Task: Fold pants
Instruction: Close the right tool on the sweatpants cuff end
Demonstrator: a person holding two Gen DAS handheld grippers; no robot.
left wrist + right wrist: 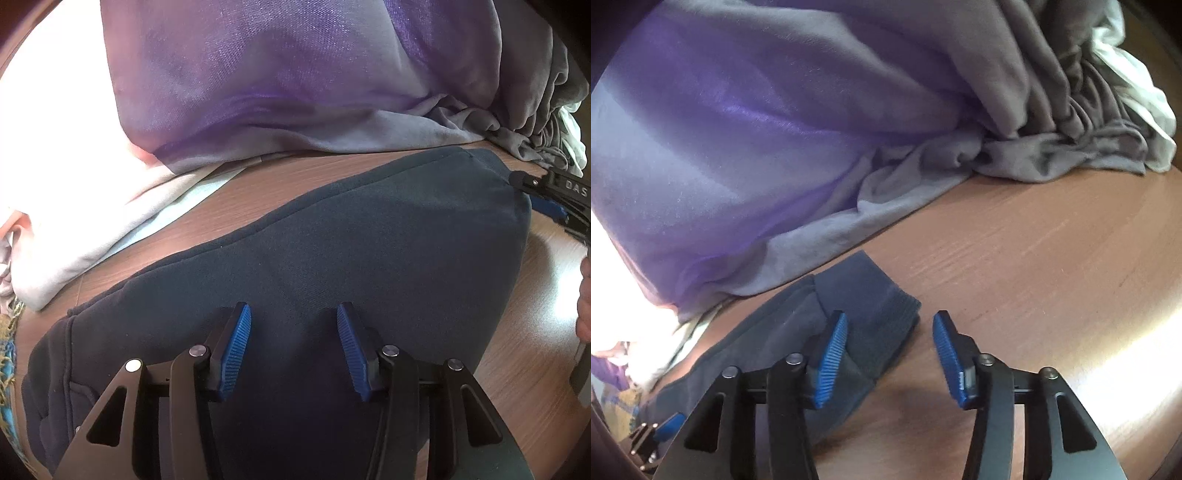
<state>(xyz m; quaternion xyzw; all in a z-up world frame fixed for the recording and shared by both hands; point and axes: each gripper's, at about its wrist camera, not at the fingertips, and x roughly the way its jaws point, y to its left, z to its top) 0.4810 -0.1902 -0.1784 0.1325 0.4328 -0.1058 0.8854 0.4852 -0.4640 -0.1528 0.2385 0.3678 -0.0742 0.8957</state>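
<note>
Dark navy pants (332,240) lie flat across a wood-grain table (517,350), apparently spread out so that the two grippers can work from opposite ends. The left gripper (294,332) hovers over the broad middle of the garment with its jaws apart and nothing between them, seemingly poised to choose a hold. The right gripper (889,343), also spread wide and empty, sits over the ribbed cuff (886,321) at the far end of a leg; one blue pad (833,354) is above the cuff, the other above bare wood, as if lined up to pinch that edge for a fold. Whether either gripper touches the cloth cannot be told. Behind the pants a heap of other laundry is pushed back, likely to leave working room: one purple sheer fabric (277,74), one grey garment (1052,110) bunched in folds, and pale cloth (92,229) at the left. Count: one pair of pants, two grippers, four blue pads
</note>
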